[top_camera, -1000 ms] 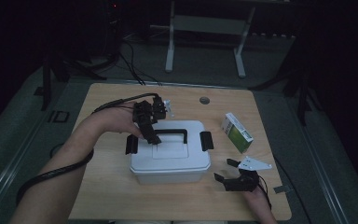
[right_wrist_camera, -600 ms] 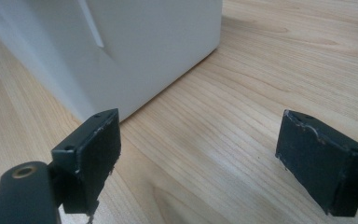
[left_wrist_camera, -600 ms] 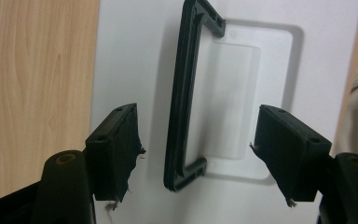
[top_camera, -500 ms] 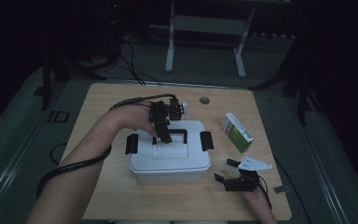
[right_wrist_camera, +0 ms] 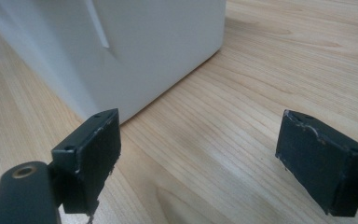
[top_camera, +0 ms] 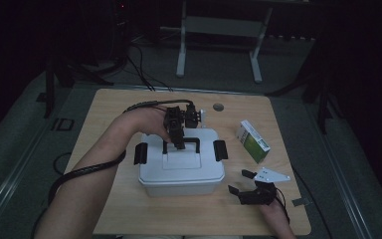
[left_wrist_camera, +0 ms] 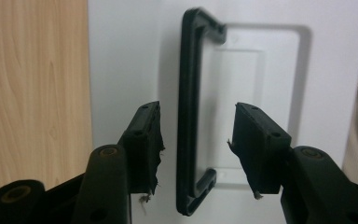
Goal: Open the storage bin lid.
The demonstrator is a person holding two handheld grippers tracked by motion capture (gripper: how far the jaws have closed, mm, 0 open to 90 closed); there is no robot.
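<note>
The left gripper (left_wrist_camera: 193, 140) hangs over the white box (top_camera: 181, 167) on the bench (top_camera: 109, 114). Its jaws have just been closing and now stand partly open, with the black handle (left_wrist_camera: 189, 107) on the lid between them, untouched. The lid is on, hiding what is inside. A second ago this gripper sat nearer the box's left side. The right gripper (right_wrist_camera: 198, 154) rests beside the box, jaws wide open and empty.

Green carton (top_camera: 253, 141) print — too small to read.
</note>
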